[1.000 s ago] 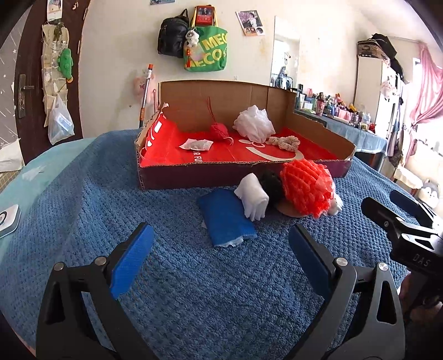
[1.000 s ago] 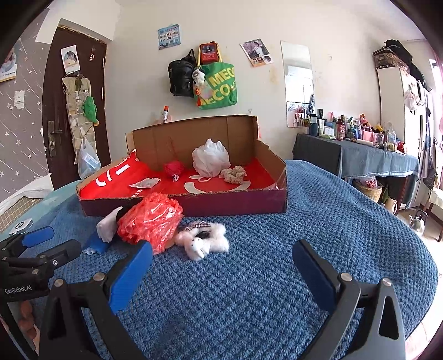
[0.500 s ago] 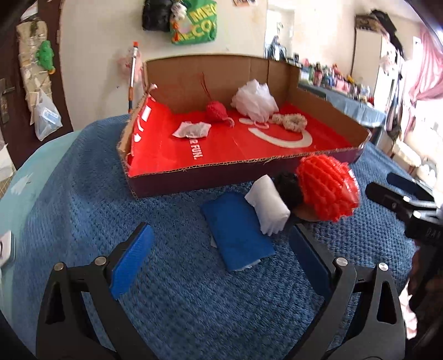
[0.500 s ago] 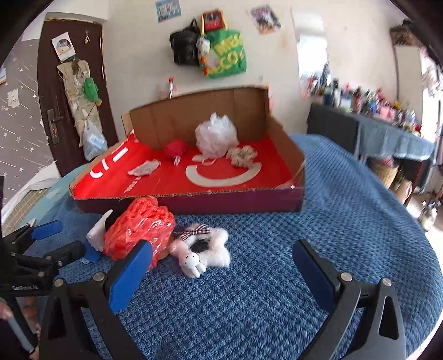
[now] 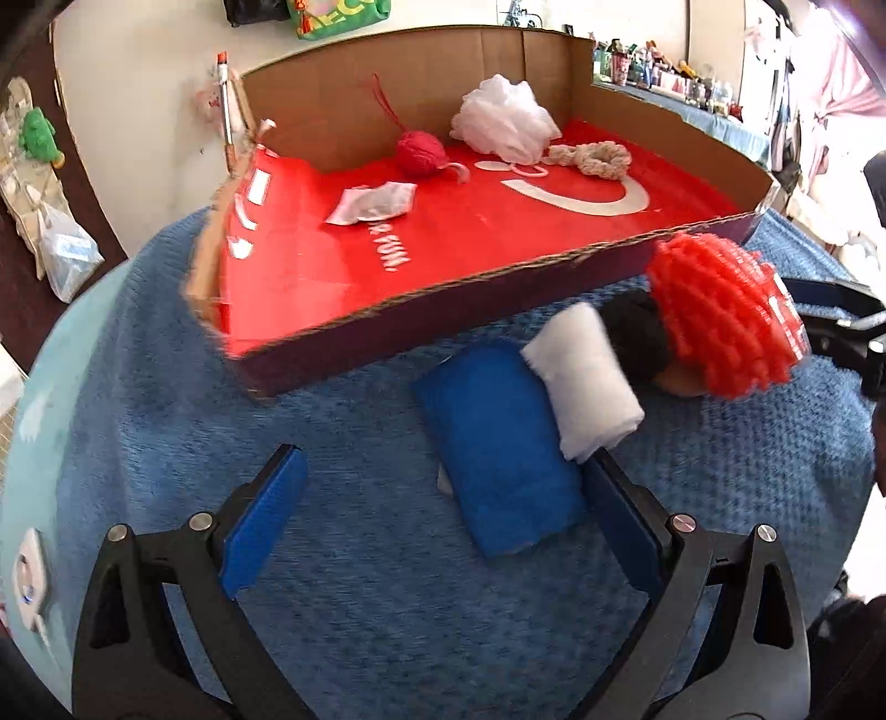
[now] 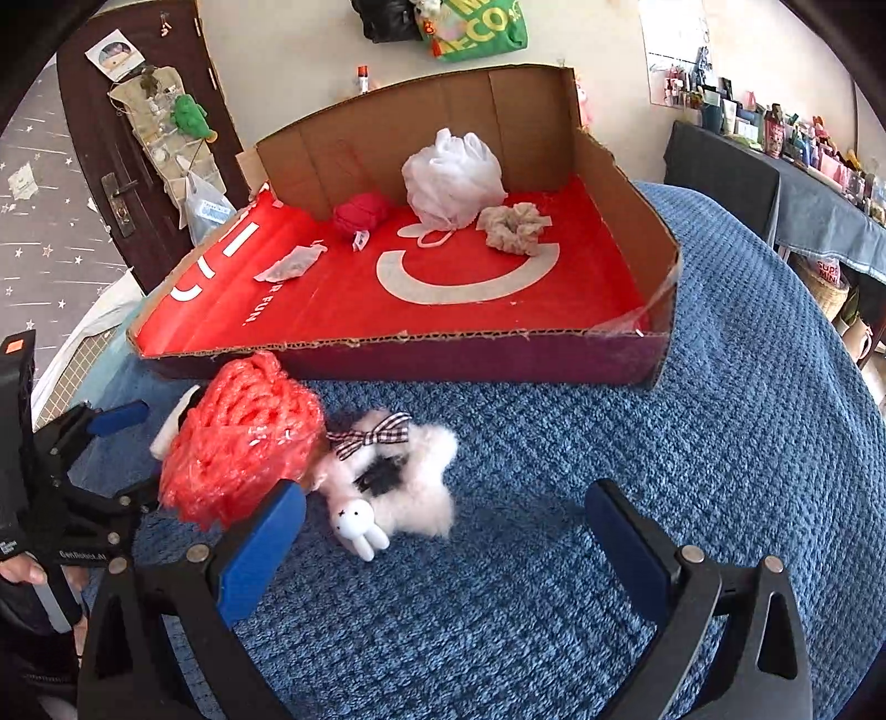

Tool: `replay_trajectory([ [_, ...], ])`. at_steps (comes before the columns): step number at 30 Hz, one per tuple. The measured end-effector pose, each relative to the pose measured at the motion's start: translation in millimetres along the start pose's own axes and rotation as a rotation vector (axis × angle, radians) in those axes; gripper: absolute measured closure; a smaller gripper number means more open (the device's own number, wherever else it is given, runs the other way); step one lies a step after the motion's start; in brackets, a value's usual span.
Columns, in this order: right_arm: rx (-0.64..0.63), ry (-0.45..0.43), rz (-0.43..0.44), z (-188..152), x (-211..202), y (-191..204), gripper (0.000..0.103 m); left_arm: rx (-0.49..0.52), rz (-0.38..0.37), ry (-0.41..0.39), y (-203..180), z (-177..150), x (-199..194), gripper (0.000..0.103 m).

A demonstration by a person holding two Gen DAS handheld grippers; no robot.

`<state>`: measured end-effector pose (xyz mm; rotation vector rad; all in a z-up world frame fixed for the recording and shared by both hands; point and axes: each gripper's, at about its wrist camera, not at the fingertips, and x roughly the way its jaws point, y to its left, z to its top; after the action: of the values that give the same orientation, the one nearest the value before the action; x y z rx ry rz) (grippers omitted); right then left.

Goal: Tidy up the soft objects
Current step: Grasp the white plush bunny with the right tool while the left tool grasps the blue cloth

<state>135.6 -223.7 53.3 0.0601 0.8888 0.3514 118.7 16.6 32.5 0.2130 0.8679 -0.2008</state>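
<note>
A shallow red cardboard box (image 5: 498,277) (image 6: 476,338) stands on a blue blanket. Inside lie a white mesh puff (image 5: 504,122) (image 6: 451,177), a red yarn ball (image 5: 421,152) (image 6: 360,213), a beige scrunchie (image 5: 598,158) (image 6: 512,224) and a white sachet (image 5: 374,202) (image 6: 290,266). In front lie a folded blue cloth (image 5: 498,448), a rolled white cloth (image 5: 587,382), a black item (image 5: 637,338), a red mesh puff (image 5: 725,315) (image 6: 238,437) and a white fluffy bunny scrunchie (image 6: 398,487). My left gripper (image 5: 443,526) is open, its right pad beside the blue cloth. My right gripper (image 6: 443,531) is open, just before the bunny scrunchie.
A small white device (image 5: 30,570) lies at the blanket's left edge. A dark door with hanging pouches (image 6: 144,122) is at the left, a cluttered side table (image 6: 803,160) at the right. Bags hang on the back wall (image 6: 470,27).
Both grippers have moved forward and down toward the items in front of the box. The blue cloth and the bunny scrunchie now lie close to the pads. Both stay open.
</note>
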Motion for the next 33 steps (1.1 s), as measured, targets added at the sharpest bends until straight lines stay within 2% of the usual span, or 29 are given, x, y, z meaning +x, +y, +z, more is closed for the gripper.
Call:
replay_trajectory([
  [3,-0.009,0.011,0.008,2,5,1,0.0,0.009,0.033,0.006,10,-3,-4,0.003],
  [13,-0.118,0.037,0.031,7,17,14,0.0,0.019,0.0,-0.025,12,11,5,0.003],
  [15,-0.133,0.041,0.032,10,21,15,0.007,0.022,-0.025,-0.033,10,14,9,0.004],
  [16,-0.139,0.045,0.033,11,24,16,0.014,0.024,-0.04,-0.031,9,15,11,0.006],
  [18,-0.168,0.041,0.023,10,26,21,0.023,0.037,-0.083,-0.029,6,16,12,0.025],
  [19,-0.183,0.038,0.025,9,25,23,0.03,0.039,-0.104,-0.029,4,17,13,0.039],
  [20,-0.2,0.032,0.025,8,25,26,0.042,0.045,-0.141,-0.026,3,17,13,0.05],
  [22,-0.226,0.02,0.024,4,22,30,0.044,0.049,-0.171,-0.028,1,17,13,0.058],
  [23,-0.231,0.014,0.02,3,20,31,0.045,0.051,-0.182,-0.032,0,17,12,0.069],
  [24,-0.231,-0.004,0.021,2,16,31,0.046,0.046,-0.201,-0.037,0,17,10,0.072],
  [27,-0.218,-0.03,0.02,2,7,29,0.053,0.027,-0.234,-0.043,1,17,6,0.072],
  [29,-0.201,-0.043,0.026,3,1,28,0.071,0.021,-0.229,-0.061,1,17,0,0.072],
  [33,-0.189,-0.056,0.021,2,-7,25,0.071,0.024,-0.205,-0.097,0,13,-15,0.072],
])
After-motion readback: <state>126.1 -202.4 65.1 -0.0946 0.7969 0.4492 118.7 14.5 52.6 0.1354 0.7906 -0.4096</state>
